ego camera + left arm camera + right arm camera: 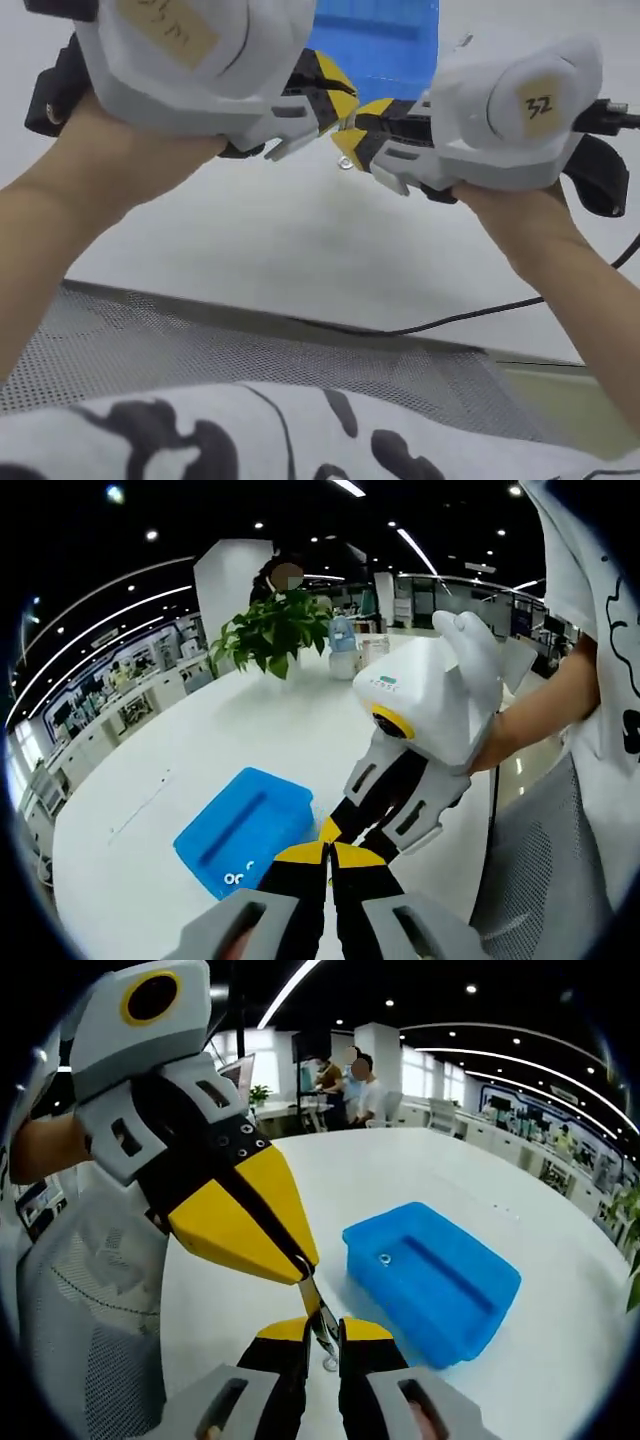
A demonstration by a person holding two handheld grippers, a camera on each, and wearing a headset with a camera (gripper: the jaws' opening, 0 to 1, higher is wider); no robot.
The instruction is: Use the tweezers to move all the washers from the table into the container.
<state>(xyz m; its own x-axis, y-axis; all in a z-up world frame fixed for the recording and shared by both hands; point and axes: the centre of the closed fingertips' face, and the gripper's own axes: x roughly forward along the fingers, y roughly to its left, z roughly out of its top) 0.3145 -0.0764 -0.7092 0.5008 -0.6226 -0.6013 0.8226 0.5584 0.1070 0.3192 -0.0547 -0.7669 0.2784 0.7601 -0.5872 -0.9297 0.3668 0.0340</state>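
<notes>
The left hand-held gripper (305, 1272) is closed on the tweezers (318, 1312). The right hand-held gripper (322, 1332) squeezes their arms, with a washer (328, 1364) at the tip. They are over the tabletop (230, 1305), near the blue container (440, 1295), which holds a second washer (385, 1258).

Open-plan office: ceiling strip lights (290, 990), white pillar (225, 590), potted plant (275, 630), desks (150, 695).
</notes>
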